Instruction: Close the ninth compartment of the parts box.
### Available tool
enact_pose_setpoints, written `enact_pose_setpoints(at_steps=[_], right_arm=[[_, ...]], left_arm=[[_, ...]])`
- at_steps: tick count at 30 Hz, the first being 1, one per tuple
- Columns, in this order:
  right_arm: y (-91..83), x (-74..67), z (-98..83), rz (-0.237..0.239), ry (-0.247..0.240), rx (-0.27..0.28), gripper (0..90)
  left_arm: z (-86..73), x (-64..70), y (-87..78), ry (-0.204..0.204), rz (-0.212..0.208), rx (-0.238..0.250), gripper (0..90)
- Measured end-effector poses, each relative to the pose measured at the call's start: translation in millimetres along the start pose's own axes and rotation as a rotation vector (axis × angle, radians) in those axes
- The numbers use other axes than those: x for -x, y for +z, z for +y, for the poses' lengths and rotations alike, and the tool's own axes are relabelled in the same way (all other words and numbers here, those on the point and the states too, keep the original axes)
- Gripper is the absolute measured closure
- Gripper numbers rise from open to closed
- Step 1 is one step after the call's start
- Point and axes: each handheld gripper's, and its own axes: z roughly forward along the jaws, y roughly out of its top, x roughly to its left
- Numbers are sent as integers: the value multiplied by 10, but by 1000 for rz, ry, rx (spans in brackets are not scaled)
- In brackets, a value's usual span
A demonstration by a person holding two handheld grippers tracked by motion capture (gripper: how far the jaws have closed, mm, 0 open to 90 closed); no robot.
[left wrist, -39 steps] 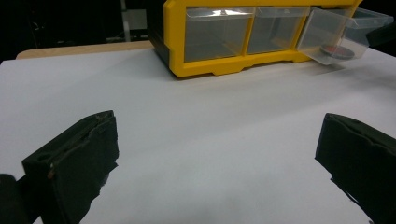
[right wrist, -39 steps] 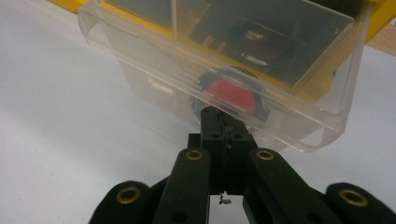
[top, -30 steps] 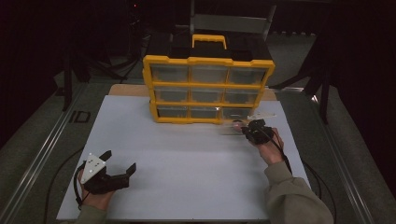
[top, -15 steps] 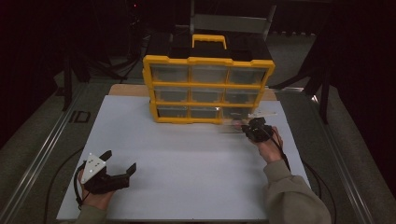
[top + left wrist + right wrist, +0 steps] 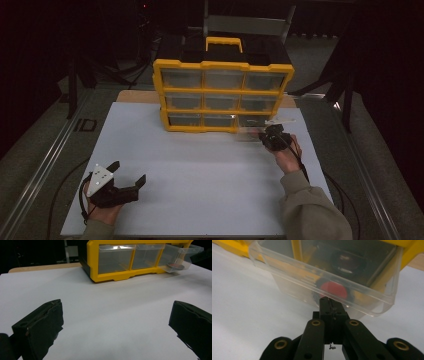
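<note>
Fingers of the right gripper (image 5: pixel 329 303) pinched on the lip of a half-open drawer (image 5: pixel 322 277).

In the right gripper view they are closed tight together at lower centre, clamped on the front edge of the clear drawer, which sticks out of the bottom-right slot of the yellow organizer (image 5: pixel 223 95) at centre frame in the high view. A red disc (image 5: pixel 333 289) lies in the drawer just past the fingertips. The left gripper (image 5: pixel 127 181) rests at lower left on the white tabletop (image 5: pixel 210 165), fingers spread wide and holding nothing, well apart from the organizer. Risks, as I judge them: the pinch is thin and on slick plastic, so it may slip off; a skewed pull could jam the drawer in its slot; a long pull could bring it right out and tip the disc; and with nothing bracing the organizer, it may slide toward the person.
</note>
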Motion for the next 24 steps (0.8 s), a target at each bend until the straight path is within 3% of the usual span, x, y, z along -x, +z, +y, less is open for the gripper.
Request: enact_pose_setpoints(at_steps=[4,13,24], right_arm=[[-6,-7,102,-27,-13,-7,899],[44,40,120,-9,30,-7,898],[91,58,146,-15,27,-5,898]], left_arm=[[0,-1,-7,-2,1,3,1],[-1,-5,-7,-3,-1,3,1],[1,-1,1,0,0,0,1]])
